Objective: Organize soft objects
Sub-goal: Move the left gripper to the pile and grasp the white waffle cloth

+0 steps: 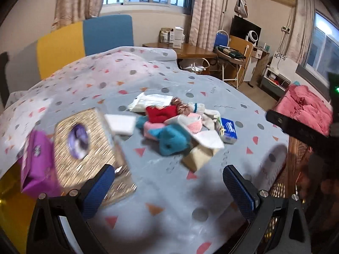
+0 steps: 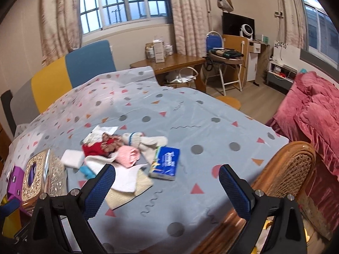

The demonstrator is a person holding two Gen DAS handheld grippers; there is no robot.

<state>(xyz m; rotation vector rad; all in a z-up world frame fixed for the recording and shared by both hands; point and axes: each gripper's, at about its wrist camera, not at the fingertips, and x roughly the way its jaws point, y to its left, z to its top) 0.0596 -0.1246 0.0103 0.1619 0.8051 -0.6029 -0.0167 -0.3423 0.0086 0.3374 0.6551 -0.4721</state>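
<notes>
A heap of soft things lies mid-table: a red knit piece, a teal knit piece, a pink one, cream socks, white cloths and a blue tissue pack. My left gripper hovers open in front of the heap, nothing between its blue pads. My right gripper is open too, above the table's near side, just right of the heap.
A gold glittery tissue box and a purple pack sit at the left. A wicker chair back stands at the table's right edge. A red bed, desk and chairs lie beyond.
</notes>
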